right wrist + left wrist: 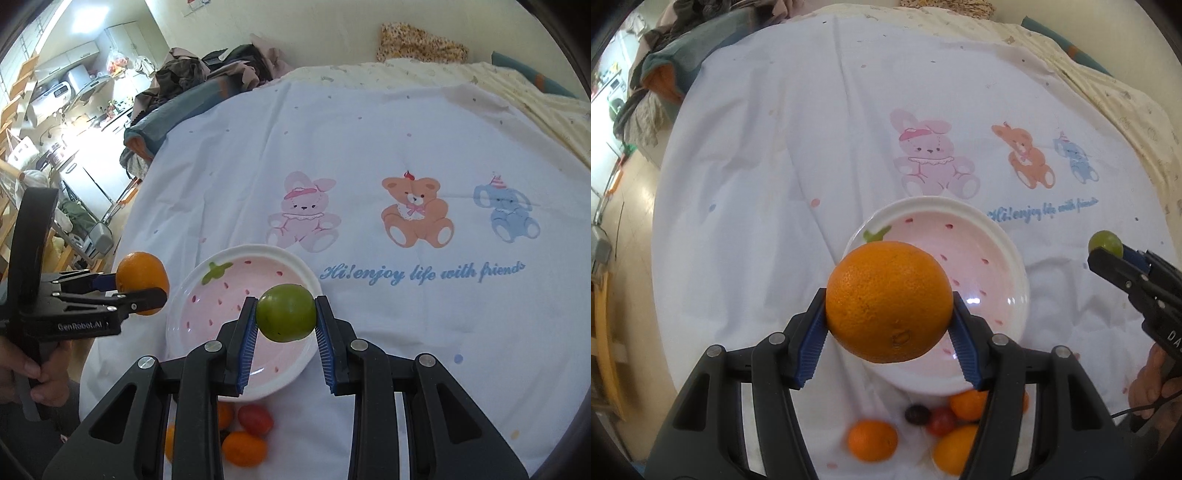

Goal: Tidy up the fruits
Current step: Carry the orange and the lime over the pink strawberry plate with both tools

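Note:
My left gripper (889, 325) is shut on a large orange (889, 301) and holds it above the near rim of a pink strawberry-pattern bowl (993, 236). It also shows at the left of the right wrist view (147, 291) with the orange (142, 275) beside the bowl (192, 314). My right gripper (286, 325) is shut on a small green fruit (286, 312) above the bowl's right side. It also shows at the right of the left wrist view (1108, 254) with the green fruit (1105, 242). The bowl is empty.
Loose fruit lies on the white cartoon-print cloth (757, 184) near the bowl's front: small oranges (872, 439), a red one (940, 421), a dark one (916, 414). They also show in the right wrist view (244, 448). Clothes and a pillow (192, 96) lie at the bed's far left.

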